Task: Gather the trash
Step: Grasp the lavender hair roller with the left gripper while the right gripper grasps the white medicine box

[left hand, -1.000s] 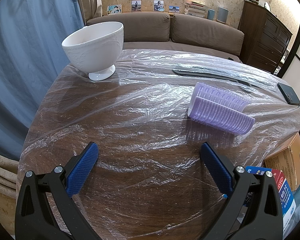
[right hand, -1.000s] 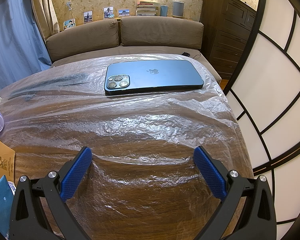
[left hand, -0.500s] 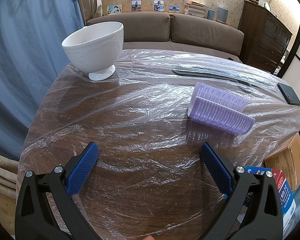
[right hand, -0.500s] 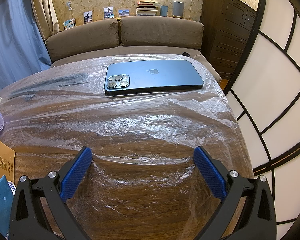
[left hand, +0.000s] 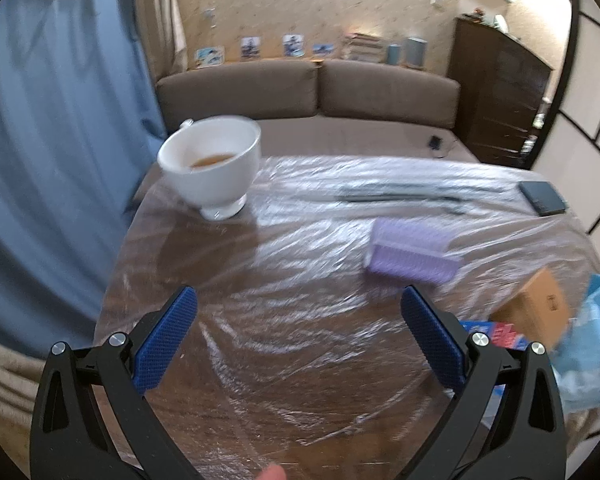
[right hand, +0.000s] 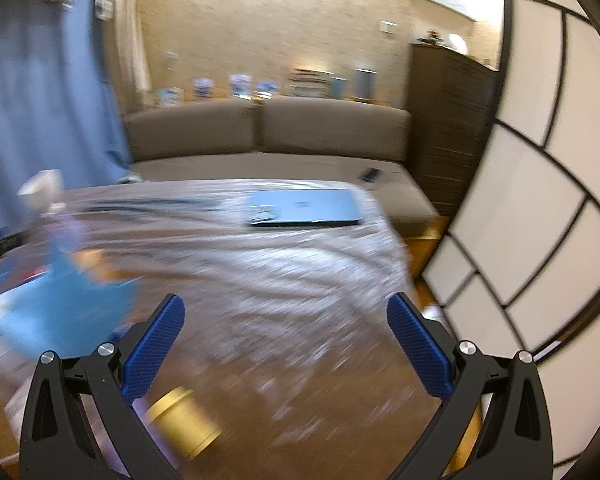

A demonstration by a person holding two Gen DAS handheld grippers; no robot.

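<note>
Over the plastic-covered table my left gripper (left hand: 298,330) hangs open and holds nothing. A purple ribbed plastic piece (left hand: 410,256) lies ahead and to its right. At the right edge sit a tan carton (left hand: 538,312), a red and blue box (left hand: 500,334) and a crumpled light blue bag (left hand: 592,344). My right gripper (right hand: 286,340) is open and empty too. The light blue bag (right hand: 64,312) lies left of it, with the tan carton (right hand: 96,268) behind. A gold cylinder (right hand: 184,428) lies on its side just under its left finger. Both views are blurred.
A white footed bowl (left hand: 214,164) with brown liquid stands at the table's far left. A blue phone (right hand: 304,210) lies at the far right, a dark flat strip (left hand: 400,196) across the back. Beyond are a brown sofa (left hand: 308,92), a blue curtain (left hand: 52,120) and a dark cabinet (right hand: 448,120).
Both grippers have lifted and pulled back from the table, still open. The bowl's inside, the blue bag and the gold cylinder have come into view.
</note>
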